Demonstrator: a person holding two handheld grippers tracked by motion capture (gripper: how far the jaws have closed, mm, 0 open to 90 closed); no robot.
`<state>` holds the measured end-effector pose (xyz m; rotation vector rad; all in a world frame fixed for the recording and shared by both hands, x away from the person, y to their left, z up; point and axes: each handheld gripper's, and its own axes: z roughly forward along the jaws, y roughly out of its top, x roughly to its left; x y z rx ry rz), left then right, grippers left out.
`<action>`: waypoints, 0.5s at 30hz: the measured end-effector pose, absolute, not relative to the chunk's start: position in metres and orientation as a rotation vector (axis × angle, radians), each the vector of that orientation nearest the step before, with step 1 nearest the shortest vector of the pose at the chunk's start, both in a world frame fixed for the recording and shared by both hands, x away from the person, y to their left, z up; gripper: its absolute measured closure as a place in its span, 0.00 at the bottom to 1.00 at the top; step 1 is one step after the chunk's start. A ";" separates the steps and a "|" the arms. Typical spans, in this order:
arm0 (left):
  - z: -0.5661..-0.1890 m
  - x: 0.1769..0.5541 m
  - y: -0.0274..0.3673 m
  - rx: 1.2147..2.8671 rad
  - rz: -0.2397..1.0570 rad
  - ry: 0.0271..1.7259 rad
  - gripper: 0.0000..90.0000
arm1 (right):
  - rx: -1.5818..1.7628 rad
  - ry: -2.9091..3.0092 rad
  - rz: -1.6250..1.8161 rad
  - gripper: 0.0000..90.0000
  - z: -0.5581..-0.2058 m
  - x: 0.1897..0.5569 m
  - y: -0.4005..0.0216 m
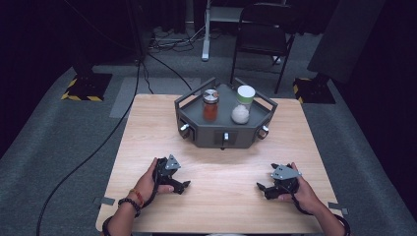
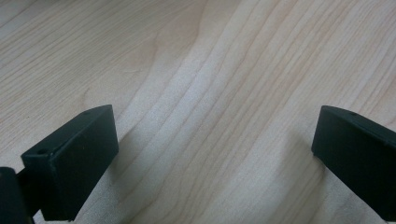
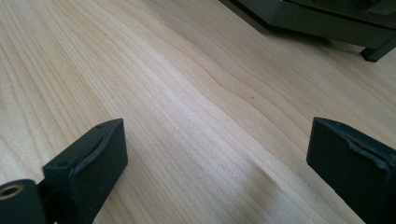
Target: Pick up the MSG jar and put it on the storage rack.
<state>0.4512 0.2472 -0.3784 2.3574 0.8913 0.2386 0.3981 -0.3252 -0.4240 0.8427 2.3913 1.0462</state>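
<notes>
Left gripper (image 1: 183,186) and right gripper (image 1: 261,188) rest near the tray (image 1: 199,125) (fingers apart, holding nothing) on the tabletop (image 1: 221,167).

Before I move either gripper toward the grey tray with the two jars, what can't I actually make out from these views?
- Red-filled jar and white-lidded jar: too small in the high view to read labels or contents.
- Grey tray: its far side is hidden behind the jars; in the right gripper view the top edge cuts it to a strip.
- Left gripper and right gripper: the hands cover their bodies in the high view.
</notes>
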 end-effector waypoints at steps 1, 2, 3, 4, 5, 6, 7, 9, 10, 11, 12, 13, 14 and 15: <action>-0.379 0.451 0.247 2.357 0.239 0.890 0.00 | 0.843 2.391 1.046 0.05 -0.424 0.398 -0.325; -0.378 0.451 0.247 2.357 0.239 0.890 0.00 | 0.845 2.391 1.046 0.05 -0.424 0.398 -0.325; -0.378 0.451 0.247 2.357 0.239 0.890 0.00 | 0.850 2.393 1.046 0.05 -0.424 0.398 -0.325; -0.379 0.451 0.247 2.357 0.239 0.890 0.00 | 0.852 2.396 1.048 0.05 -0.424 0.399 -0.326; -0.379 0.451 0.247 2.357 0.239 0.890 0.00 | 0.854 2.398 1.049 0.05 -0.423 0.399 -0.326; -0.379 0.451 0.247 2.357 0.238 0.890 0.00 | 0.856 2.399 1.050 0.05 -0.423 0.400 -0.326; -0.379 0.451 0.248 2.357 0.237 0.889 0.00 | 0.856 2.400 1.051 0.05 -0.423 0.400 -0.326; -0.378 0.451 0.248 2.358 0.236 0.888 0.00 | 0.860 2.405 1.052 0.05 -0.423 0.401 -0.327; -0.379 0.451 0.248 2.358 0.237 0.888 0.00 | 0.861 2.406 1.052 0.05 -0.423 0.401 -0.327; -0.379 0.451 0.248 2.358 0.237 0.888 0.00 | 0.861 2.406 1.052 0.05 -0.423 0.401 -0.327; -0.379 0.451 0.248 2.358 0.237 0.888 0.00 | 0.860 2.405 1.052 0.05 -0.423 0.401 -0.327; -0.379 0.451 0.248 2.358 0.237 0.888 0.00 | 0.859 2.405 1.052 0.05 -0.423 0.401 -0.327; -0.379 0.451 0.248 2.358 0.237 0.888 0.00 | 0.861 2.406 1.053 0.05 -0.423 0.401 -0.327; -0.378 0.451 0.248 2.358 0.237 0.888 0.00 | 0.862 2.409 1.053 0.05 -0.423 0.402 -0.327</action>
